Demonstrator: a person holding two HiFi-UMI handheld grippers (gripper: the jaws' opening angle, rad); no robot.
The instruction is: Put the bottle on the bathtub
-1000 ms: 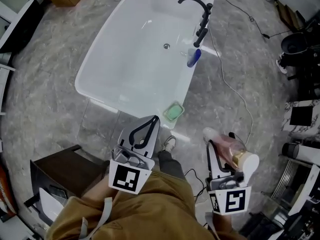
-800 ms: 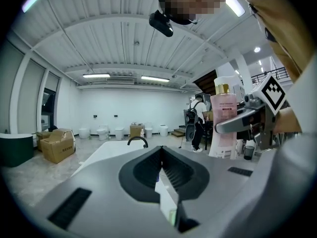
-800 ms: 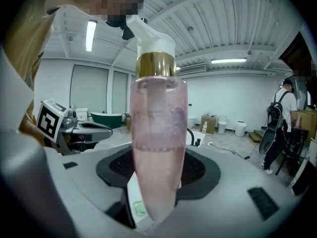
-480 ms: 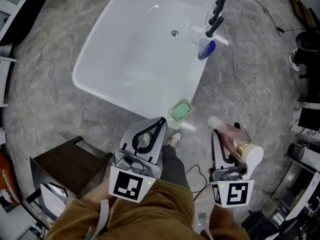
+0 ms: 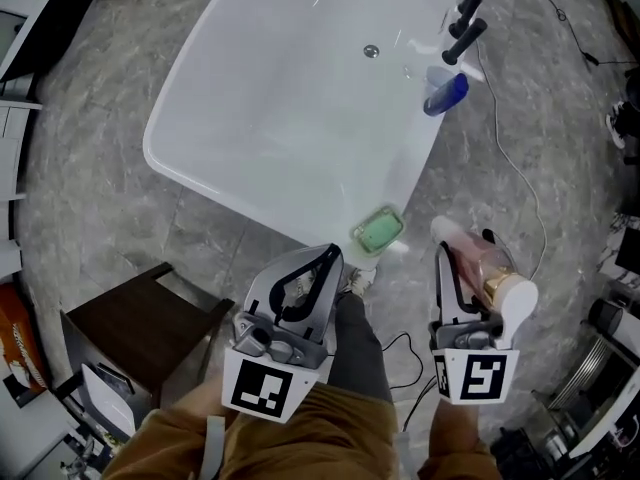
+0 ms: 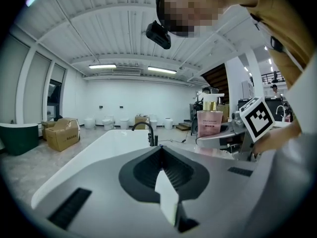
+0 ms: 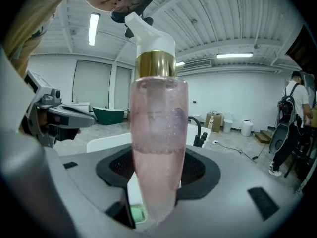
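A pink bottle with a gold collar and a white pump stands between the jaws of my right gripper, which is shut on it. It fills the middle of the right gripper view as the bottle, and the left gripper view shows the bottle upright at the right. The white bathtub lies ahead, its near corner just beyond both grippers. My left gripper is shut and holds nothing, left of the bottle and short of the tub's near rim.
A green soap dish sits on the tub's near corner. A blue item and a black faucet stand on the far right rim. A dark wooden stool is at my left. A cable trails over the marble floor.
Both grippers have moved closer to the tub's near corner, and the soap dish now lies just ahead of them. The bottle stays held in the right gripper. The left stays shut.
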